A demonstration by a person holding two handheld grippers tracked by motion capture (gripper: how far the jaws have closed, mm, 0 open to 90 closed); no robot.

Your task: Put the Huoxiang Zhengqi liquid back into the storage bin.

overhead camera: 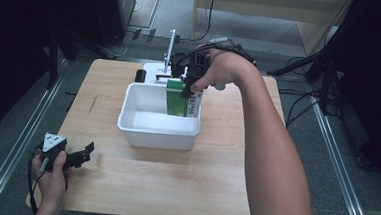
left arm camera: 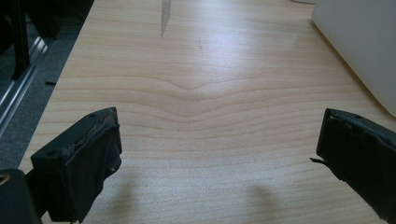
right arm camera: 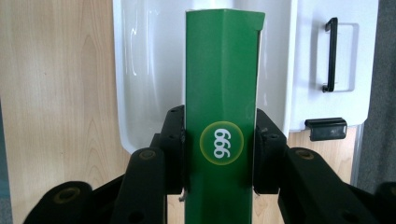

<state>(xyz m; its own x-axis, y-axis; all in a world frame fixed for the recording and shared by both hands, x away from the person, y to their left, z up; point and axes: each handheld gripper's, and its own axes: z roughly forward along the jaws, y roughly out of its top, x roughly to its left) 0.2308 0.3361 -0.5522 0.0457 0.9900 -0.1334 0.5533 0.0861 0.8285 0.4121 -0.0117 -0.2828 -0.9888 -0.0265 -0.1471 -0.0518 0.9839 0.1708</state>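
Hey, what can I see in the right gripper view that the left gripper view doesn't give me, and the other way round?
Right gripper view: the right gripper shut on a green box marked 999, held over the white tub's hollow, with a white lid and its black handle beyond. Left gripper view: the left gripper with fingers wide apart over bare wood. Both: the wooden table and the white tub.

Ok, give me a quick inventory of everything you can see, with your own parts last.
green box: one, green with a white side, marked 999, held upright over the far right part of the tub.
tub: one, white, middle of the table.
white device: one, white with black handle and clip, behind the tub.
table: one, light wood.
left gripper: black, open, hovering over bare wood at the near left corner.
right gripper: black, shut on the green box.
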